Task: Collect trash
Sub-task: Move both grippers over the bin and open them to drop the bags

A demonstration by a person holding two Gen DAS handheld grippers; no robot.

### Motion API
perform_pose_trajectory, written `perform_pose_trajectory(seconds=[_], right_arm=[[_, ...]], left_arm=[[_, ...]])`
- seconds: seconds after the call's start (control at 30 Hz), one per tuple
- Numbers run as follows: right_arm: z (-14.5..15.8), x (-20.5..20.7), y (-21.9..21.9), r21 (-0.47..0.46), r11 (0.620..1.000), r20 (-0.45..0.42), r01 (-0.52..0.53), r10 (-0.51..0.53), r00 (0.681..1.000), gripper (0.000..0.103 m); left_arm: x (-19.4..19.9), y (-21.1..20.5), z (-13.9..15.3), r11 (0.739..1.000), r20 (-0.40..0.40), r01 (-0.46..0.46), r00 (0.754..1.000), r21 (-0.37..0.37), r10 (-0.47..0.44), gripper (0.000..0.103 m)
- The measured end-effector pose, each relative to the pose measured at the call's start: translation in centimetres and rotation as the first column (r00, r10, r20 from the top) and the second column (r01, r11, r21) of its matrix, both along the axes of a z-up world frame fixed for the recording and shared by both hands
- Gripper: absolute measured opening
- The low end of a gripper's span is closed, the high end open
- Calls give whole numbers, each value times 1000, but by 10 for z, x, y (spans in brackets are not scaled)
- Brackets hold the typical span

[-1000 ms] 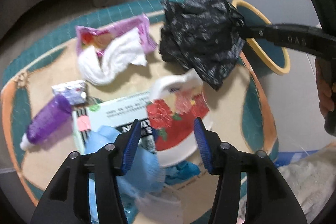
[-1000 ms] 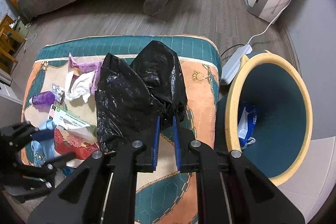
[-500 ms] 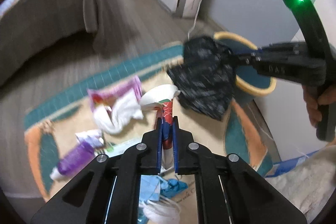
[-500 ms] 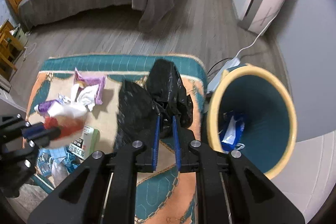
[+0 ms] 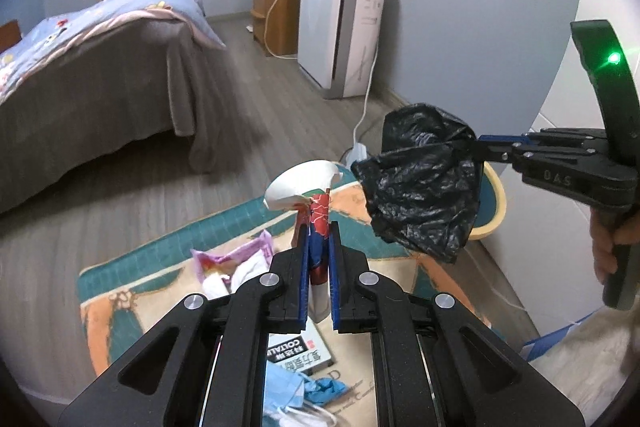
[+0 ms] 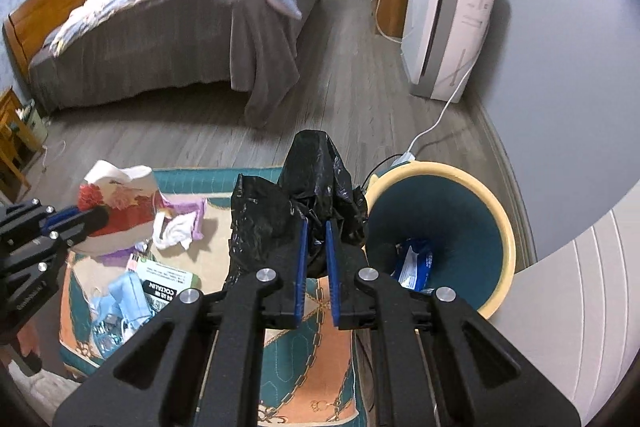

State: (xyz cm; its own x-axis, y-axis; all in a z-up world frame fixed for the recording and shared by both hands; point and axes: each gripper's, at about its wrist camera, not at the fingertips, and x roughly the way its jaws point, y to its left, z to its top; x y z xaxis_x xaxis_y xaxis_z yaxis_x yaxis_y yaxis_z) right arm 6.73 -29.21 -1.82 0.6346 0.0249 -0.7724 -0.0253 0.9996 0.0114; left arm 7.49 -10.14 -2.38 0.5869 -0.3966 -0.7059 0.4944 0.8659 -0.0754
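Black plastic bag (image 6: 304, 211) hangs clamped in the right gripper (image 6: 316, 259), just beside the bin (image 6: 496, 227) to its right; the left gripper (image 5: 319, 259) pinches a red-and-white paper cup (image 5: 308, 195), lifted above the rug (image 5: 120, 299); carrying step, and next each load must reach over the bin before the jaws part

Crushed white paper cup (image 5: 308, 187) with red flowers, lifted above rug. Crumpled black plastic bag (image 6: 308, 203) held up beside teal, yellow-rimmed bin (image 6: 460, 211) holding a blue wrapper (image 6: 414, 263).
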Motion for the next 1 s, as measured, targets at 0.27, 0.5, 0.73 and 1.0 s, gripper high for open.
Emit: perform_pose_trajectory(seconds=[0.27,0.5,0.73,1.0], right_arm=[[-6,13,-14,-28,1000,4,13,-13,1000,9],[-12,26,-45,4,999,-3,43,-43,999,8],[-25,33,-84,44,993,-33,112,-111,993,8],[-33,33,-120,54,979,-39,198,-196,980,8]], left_arm=[[-1,-5,-10,1000,0,-9,1000,20,9,9],[10,-17,-19,997,13,-42,999,60,41,9],[26,-40,-24,997,3,-44,999,67,44,9],[41,-90,-29,995,-25,46,999,93,-44,9]])
